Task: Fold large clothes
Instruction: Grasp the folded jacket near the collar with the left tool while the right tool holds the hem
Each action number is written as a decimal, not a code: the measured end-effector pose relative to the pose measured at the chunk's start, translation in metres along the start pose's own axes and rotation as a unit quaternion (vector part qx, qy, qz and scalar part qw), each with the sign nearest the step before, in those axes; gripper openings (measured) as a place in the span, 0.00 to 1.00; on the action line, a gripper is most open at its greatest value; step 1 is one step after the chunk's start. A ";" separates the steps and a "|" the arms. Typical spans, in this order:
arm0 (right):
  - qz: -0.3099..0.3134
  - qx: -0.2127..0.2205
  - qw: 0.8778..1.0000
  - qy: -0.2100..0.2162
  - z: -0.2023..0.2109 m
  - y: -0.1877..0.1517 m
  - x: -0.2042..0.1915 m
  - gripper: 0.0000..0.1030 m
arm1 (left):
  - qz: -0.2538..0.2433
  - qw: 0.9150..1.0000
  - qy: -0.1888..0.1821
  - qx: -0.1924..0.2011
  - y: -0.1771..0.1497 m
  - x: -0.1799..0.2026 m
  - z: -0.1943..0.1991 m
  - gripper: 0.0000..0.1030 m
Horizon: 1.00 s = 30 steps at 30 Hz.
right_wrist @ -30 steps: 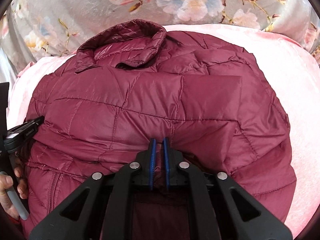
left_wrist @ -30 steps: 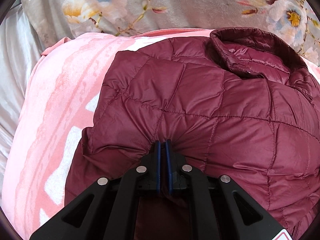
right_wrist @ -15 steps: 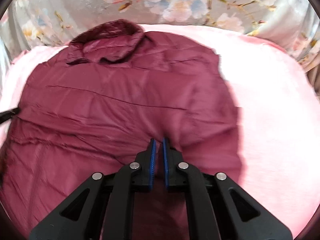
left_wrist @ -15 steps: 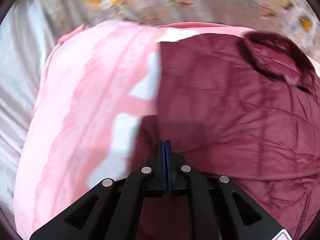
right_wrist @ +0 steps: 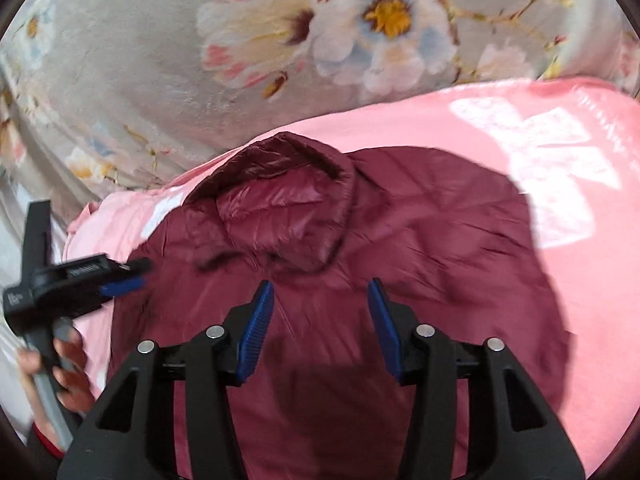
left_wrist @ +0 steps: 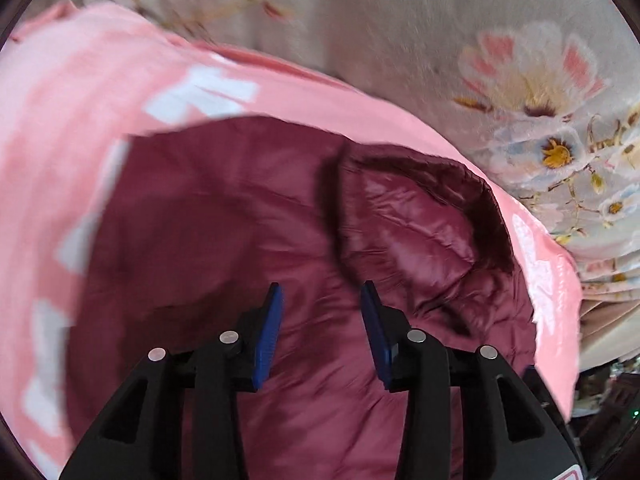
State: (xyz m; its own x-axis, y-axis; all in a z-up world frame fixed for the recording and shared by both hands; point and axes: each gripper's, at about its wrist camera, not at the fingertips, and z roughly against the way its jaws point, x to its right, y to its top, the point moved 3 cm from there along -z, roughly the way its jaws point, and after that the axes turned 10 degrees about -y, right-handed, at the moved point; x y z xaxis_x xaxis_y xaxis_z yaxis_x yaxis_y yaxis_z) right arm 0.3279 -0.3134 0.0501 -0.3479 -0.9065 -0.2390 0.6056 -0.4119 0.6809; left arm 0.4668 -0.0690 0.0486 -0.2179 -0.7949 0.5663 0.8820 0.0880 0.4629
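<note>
A maroon quilted puffer jacket lies folded on a pink blanket, collar toward the far side. It fills the middle of the right wrist view too, with its collar at the back. My left gripper is open and empty, hovering over the jacket below the collar. My right gripper is open and empty, above the jacket's middle. The left gripper also shows at the left edge of the right wrist view, held by a hand.
A grey floral cloth lies behind the pink blanket. The blanket's far right edge drops off to dark clutter beyond. Both views are motion-blurred.
Both grippers were shut on the jacket's lower edge; they carried it forward over the jacket, then opened and let go. The jacket now lies shorter, folded toward the collar.
</note>
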 end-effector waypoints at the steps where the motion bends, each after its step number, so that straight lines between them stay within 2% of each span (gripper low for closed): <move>1: -0.012 -0.003 1.000 0.005 -0.008 0.003 0.001 0.46 | 0.005 1.000 -0.007 -0.004 0.002 0.000 -0.007 0.39; 5: -0.070 -0.025 0.997 0.024 -0.046 0.014 0.012 0.46 | 0.024 0.999 -0.023 -0.016 0.008 0.002 -0.036 0.39; 7: -0.079 -0.039 0.996 0.032 -0.062 0.015 0.013 0.47 | 0.030 0.999 -0.030 -0.013 0.012 0.000 -0.045 0.38; 8: -0.076 -0.045 0.995 0.035 -0.067 0.014 0.010 0.46 | 0.031 0.999 -0.032 -0.013 0.013 -0.001 -0.048 0.34; 9: -0.062 -0.052 0.996 0.041 -0.074 0.014 0.003 0.37 | 0.029 0.999 -0.031 -0.016 0.015 -0.001 -0.051 0.30; 10: -0.049 -0.057 0.996 0.045 -0.076 0.013 -0.002 0.19 | 0.027 0.999 -0.031 -0.022 0.015 -0.001 -0.054 0.07; 11: -0.032 -0.055 0.997 0.044 -0.076 0.012 -0.008 0.11 | 0.020 0.999 -0.034 -0.029 0.014 0.000 -0.055 0.05; 13: 0.001 -0.022 0.999 0.033 -0.062 0.012 -0.016 0.08 | 0.000 0.999 -0.032 -0.016 0.013 0.003 -0.045 0.05; 15: 0.023 -0.006 1.000 0.018 -0.054 0.009 -0.018 0.08 | -0.025 0.999 -0.022 -0.005 0.008 0.003 -0.037 0.05; 16: 0.046 -0.006 0.999 -0.007 -0.058 0.004 -0.018 0.08 | -0.035 0.999 -0.017 -0.004 0.004 0.002 -0.038 0.05; 18: 0.066 -0.024 0.997 -0.035 -0.073 -0.005 -0.017 0.08 | -0.049 0.999 -0.001 -0.012 -0.004 -0.003 -0.050 0.05; 19: 0.066 -0.040 0.996 -0.038 -0.083 -0.010 -0.014 0.07 | -0.054 0.998 0.003 -0.010 -0.005 -0.004 -0.053 0.07; 25: 0.095 -0.034 0.993 -0.053 -0.084 -0.013 -0.015 0.08 | -0.105 0.994 0.039 0.011 -0.013 0.010 -0.058 0.12; 26: 0.092 -0.038 0.994 -0.048 -0.080 -0.011 -0.012 0.09 | -0.112 0.993 0.038 0.022 -0.013 0.013 -0.056 0.14; 28: 0.079 -0.042 0.995 -0.041 -0.069 -0.006 -0.003 0.16 | -0.115 0.993 0.033 0.021 -0.015 0.015 -0.046 0.15; 30: 0.072 -0.030 0.996 -0.043 -0.052 0.000 0.003 0.16 | -0.114 0.993 0.025 0.023 -0.014 0.016 -0.031 0.15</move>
State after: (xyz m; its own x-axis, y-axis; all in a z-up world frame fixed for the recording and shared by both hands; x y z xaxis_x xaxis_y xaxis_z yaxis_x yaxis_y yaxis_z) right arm 0.3643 -0.3210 0.0130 -0.3131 -0.9463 -0.0808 0.6946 -0.2862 0.6601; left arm 0.4642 -0.1013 0.0298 -0.3871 -0.8260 0.4096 0.7924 -0.0708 0.6059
